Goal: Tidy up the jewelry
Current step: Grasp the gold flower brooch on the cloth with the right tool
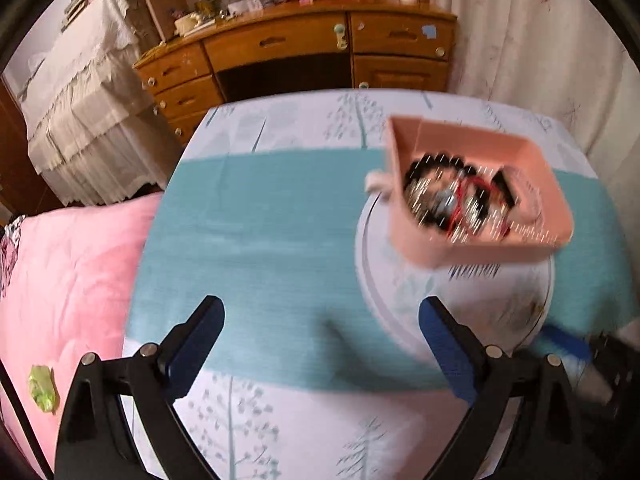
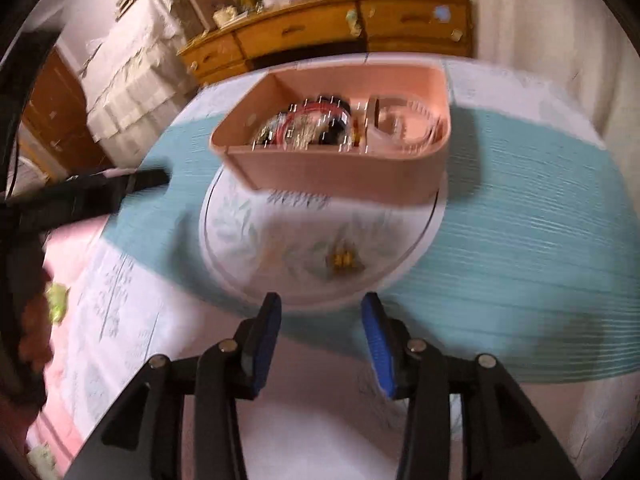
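Note:
A pink divided box holds a blurred tangle of black, red and silver jewelry and rests on the far part of a round white plate. In the right wrist view the box sits ahead on the plate, with a small gold piece lying on the plate near its front. My left gripper is open and empty, left of the plate. My right gripper is open and empty, just short of the plate's near rim.
A teal and white tree-print cloth covers the table. A pink blanket with a green wrapper lies to the left. A wooden desk and curtains stand behind.

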{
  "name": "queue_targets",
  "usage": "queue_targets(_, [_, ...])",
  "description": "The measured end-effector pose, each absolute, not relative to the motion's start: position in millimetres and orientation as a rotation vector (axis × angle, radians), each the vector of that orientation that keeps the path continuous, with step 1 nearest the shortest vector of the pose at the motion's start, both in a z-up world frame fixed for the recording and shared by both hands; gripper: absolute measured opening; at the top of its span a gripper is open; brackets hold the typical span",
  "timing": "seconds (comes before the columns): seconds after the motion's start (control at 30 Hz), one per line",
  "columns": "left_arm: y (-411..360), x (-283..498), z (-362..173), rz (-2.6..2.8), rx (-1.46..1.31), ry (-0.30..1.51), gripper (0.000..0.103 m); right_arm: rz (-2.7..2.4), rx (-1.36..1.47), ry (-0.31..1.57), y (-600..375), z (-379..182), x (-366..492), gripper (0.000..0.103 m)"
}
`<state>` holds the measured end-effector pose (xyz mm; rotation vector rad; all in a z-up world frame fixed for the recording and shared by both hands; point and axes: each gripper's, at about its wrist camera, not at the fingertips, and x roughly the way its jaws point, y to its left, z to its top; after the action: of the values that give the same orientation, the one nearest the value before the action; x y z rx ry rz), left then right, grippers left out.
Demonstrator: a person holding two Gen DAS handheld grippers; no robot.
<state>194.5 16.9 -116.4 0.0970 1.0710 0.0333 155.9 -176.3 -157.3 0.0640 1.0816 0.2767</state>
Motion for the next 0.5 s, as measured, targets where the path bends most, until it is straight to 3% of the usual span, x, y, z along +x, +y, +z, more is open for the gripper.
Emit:
queue_targets(0.17, [53,179,-120,0.03,0.03,1.102,0.097,0.149,0.016,1.057,-162,-158,165,0.041])
queue_targets(0.27, [77,177,-123,0.023,-0.02,1.129,0.097,0.098,0.017,1.056,-158,-156,171,0.02])
queue_targets(0.5, [120,176,-119,0.009,0.033,1.15,0.097,0.053,0.077,1.005,-143,-129,185,0.019])
